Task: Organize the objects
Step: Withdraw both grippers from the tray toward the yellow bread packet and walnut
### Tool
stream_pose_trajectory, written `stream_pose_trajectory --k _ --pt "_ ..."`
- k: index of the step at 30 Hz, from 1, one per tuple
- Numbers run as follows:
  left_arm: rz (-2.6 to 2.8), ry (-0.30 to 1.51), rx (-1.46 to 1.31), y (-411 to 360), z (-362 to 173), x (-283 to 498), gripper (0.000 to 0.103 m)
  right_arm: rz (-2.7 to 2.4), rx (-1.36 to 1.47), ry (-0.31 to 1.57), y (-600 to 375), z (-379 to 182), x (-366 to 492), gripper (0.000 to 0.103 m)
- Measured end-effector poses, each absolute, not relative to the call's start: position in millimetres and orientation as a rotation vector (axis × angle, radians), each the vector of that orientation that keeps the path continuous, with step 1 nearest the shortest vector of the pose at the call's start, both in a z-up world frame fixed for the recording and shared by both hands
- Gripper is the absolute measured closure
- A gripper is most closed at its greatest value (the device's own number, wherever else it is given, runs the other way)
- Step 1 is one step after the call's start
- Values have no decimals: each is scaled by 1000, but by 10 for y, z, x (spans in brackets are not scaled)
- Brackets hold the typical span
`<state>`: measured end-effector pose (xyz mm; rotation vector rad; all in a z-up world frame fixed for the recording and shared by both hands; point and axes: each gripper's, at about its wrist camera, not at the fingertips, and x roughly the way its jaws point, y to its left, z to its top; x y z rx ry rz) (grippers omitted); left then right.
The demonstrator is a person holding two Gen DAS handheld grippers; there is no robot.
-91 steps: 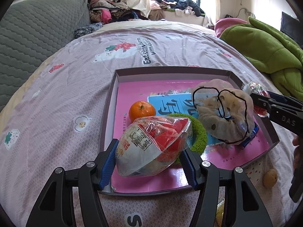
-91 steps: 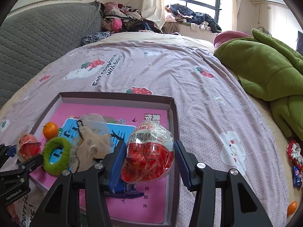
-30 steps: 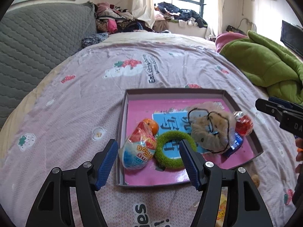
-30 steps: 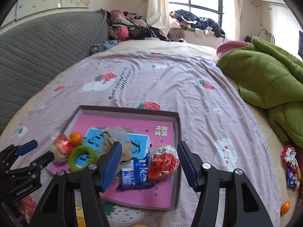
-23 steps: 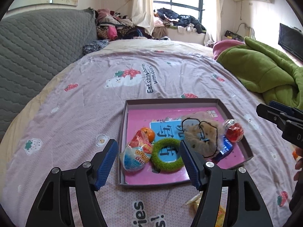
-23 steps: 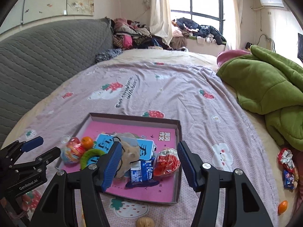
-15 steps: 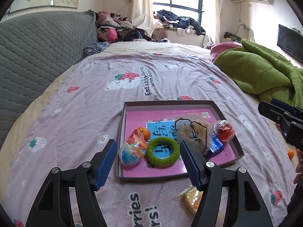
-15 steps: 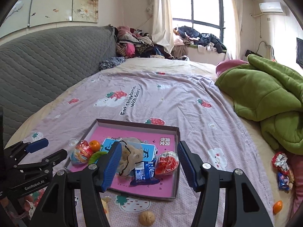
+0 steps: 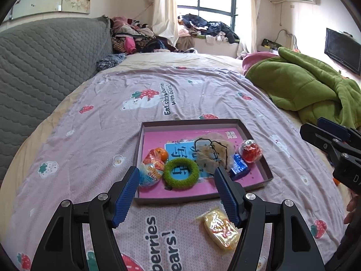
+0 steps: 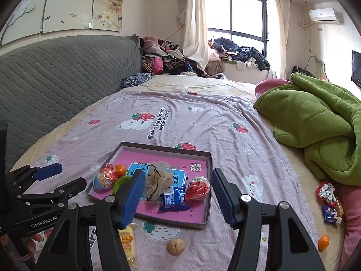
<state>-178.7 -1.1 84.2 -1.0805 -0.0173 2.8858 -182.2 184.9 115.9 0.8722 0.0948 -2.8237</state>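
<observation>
Presently both tools are raised above the bed, between placements. Shallow box tray sits mid-bed and holds an egg-shaped snack pack, green ring, beige scrunchie, blue wrapper, red snack pack and a mandarin. Left tool: jaws wide, nothing held. Right tool: jaws wide, nothing held. Loose items lie off the tray: yellow snack packet at 5 o'clock of the left view, walnut at 6 o'clock of the right view, wrappers and an orange fruit at 4 o'clock. Judgement: the next move is to lower onto the nearest stray, probably packet or walnut.
</observation>
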Motion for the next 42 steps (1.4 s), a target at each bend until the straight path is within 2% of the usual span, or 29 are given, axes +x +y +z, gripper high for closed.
stream_pose_trajectory --k 31,42 --pt "2816 -16 -1184 363 638 -1543 33 -2782 966 87 1933 790 -1462 43" --pt "2765 4 -1275 471 361 -1605 33 -2756 1041 91 1936 537 -1488 43"
